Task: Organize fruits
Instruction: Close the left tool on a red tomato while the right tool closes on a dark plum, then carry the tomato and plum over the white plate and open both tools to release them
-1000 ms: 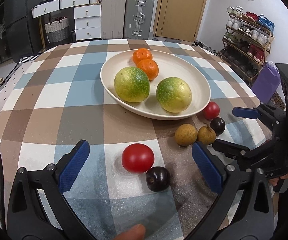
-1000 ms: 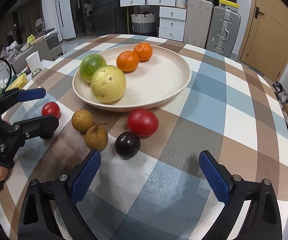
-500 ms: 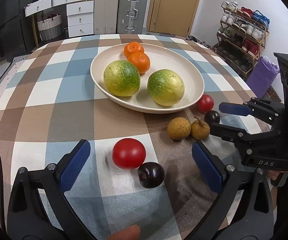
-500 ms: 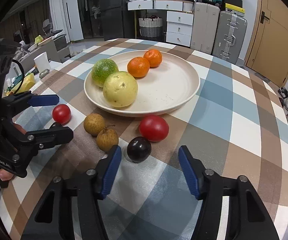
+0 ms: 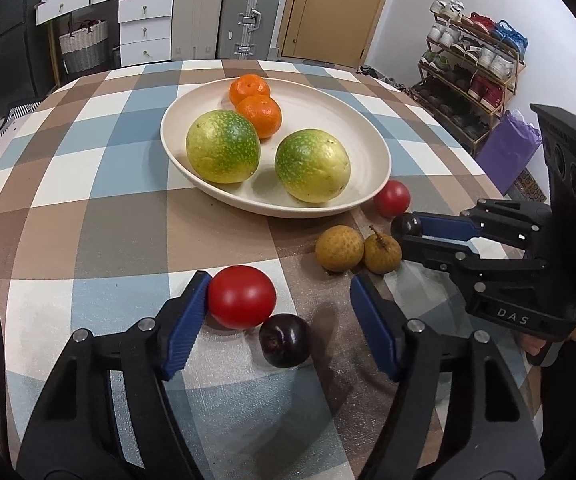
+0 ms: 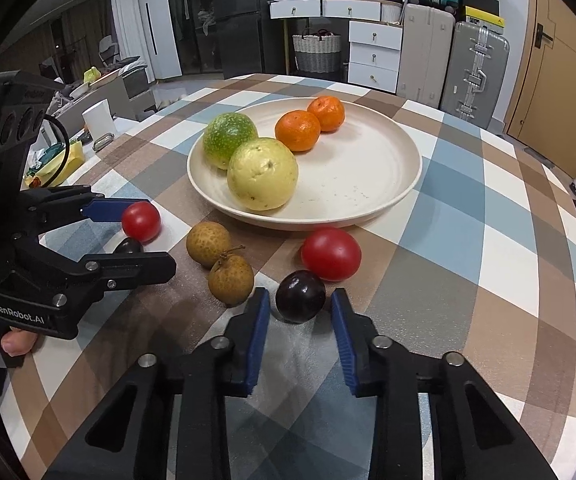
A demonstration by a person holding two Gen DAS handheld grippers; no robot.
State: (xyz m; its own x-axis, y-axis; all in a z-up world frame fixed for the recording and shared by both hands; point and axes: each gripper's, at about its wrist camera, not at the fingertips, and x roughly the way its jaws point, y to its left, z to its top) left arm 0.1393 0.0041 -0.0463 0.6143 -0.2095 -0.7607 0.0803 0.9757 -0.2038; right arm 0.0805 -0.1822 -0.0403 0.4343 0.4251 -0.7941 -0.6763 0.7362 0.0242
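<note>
Left wrist view: left gripper (image 5: pixel 280 316) parted fairly wide, gripping nothing; red tomato (image 5: pixel 242 297) touching the left finger's tip, dark plum (image 5: pixel 285 340) between the fingers, nearer the left one. Plate (image 5: pixel 367 136) with fruit far ahead.

Right wrist view: right gripper (image 6: pixel 296 314) narrowed, blue pads flanking a second dark plum (image 6: pixel 300 296) just past the tips, small gaps either side; another tomato (image 6: pixel 331 254) right behind it.

Glossy plums (image 6: pixel 300 296); matt checked tablecloth (image 6: pixel 467 248)
</note>
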